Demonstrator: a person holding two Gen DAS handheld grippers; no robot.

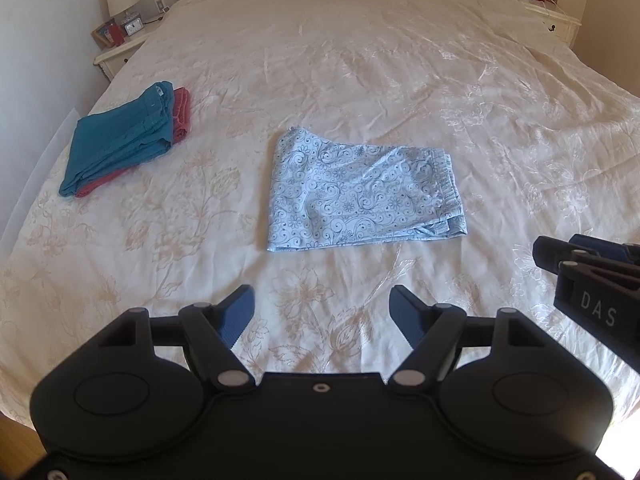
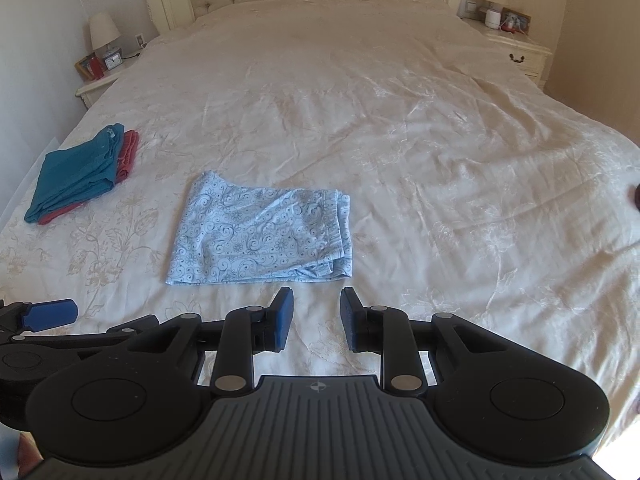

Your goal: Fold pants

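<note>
On the bed (image 1: 360, 60), mid-near: patterned pants (image 1: 364, 192) folded flat | far left: teal-and-red folded stack (image 1: 120, 140) | my left claw (image 1: 322, 312) wide, empty | my right claw (image 2: 316, 318) narrower, empty

A wide bed (image 2: 400, 112) with a cream floral bedspread is carrying 2 lots of clothing. Light blue patterned pants (image 2: 264, 236) are lying folded flat near the near edge, left of centre. Farther left, teal folded pants (image 2: 76, 172) are sitting on red folded pants (image 2: 128, 154).
</note>
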